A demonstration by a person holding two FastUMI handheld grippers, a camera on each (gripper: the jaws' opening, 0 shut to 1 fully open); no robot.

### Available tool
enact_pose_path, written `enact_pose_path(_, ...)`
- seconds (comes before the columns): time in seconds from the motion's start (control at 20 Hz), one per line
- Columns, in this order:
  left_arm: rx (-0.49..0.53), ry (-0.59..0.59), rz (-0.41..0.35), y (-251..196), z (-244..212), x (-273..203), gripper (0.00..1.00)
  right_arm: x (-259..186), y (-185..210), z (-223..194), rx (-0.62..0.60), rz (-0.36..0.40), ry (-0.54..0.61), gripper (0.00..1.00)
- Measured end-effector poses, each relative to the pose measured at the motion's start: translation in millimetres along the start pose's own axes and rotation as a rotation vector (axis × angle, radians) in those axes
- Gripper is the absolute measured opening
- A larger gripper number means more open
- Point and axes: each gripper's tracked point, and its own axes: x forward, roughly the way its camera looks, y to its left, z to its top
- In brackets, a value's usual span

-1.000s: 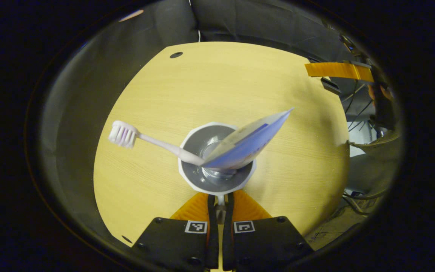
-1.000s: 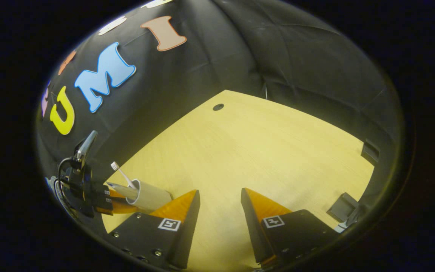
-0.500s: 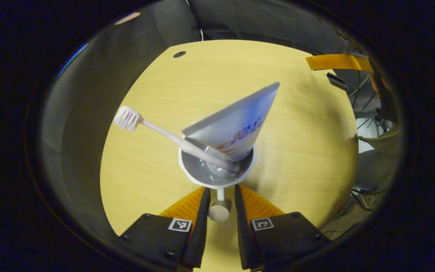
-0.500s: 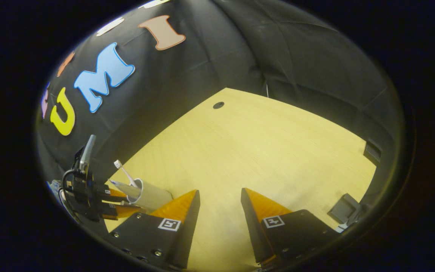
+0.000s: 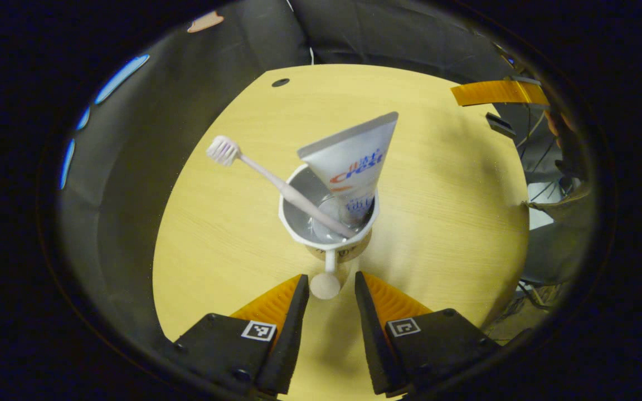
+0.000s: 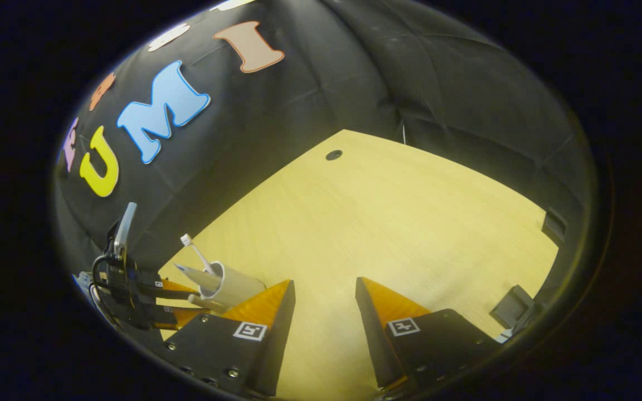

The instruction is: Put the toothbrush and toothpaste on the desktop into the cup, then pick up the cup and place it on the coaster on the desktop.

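Toothbrush (image 5: 276, 181), toothpaste (image 5: 354, 167) inside cup (image 5: 298, 231)

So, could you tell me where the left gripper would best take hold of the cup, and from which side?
Probably by the handle: a thin stem ending in a round knob, sticking out from the cup toward the left gripper. Its open fingers already flank the knob, so come straight in along the handle and close on the stem. The toothbrush and toothpaste lean away, clear of that approach.

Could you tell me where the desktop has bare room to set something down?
The desktop is bare ahead of the right tool, out to the cable hole and far edge. It is crowded only at the cup, just beyond the left tool.
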Motion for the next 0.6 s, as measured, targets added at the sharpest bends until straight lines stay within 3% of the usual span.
enact_pose_path(0.3, -0.137, -0.034, 0.056, 4, -41, -21, 0.72, -8, 40, -2, -0.102, 0.065, 0.019, 0.64)
enact_pose_path(0.35, -0.168, -0.046, 0.071, 4, -48, -27, 0.72, -9, 48, -1, -0.123, 0.079, 0.019, 0.56)
enact_pose_path(0.4, -0.198, -0.06, 0.089, 5, -56, -34, 0.45, -10, 58, 1, -0.143, 0.096, 0.02, 0.64)
enact_pose_path(0.45, -0.232, -0.08, 0.111, 5, -63, -41, 0.72, -11, 68, 3, -0.165, 0.114, 0.018, 0.64)
enact_pose_path(0.6, -0.332, -0.154, 0.193, 8, -74, -72, 0.72, -15, 101, 13, -0.245, 0.171, -0.005, 0.64)
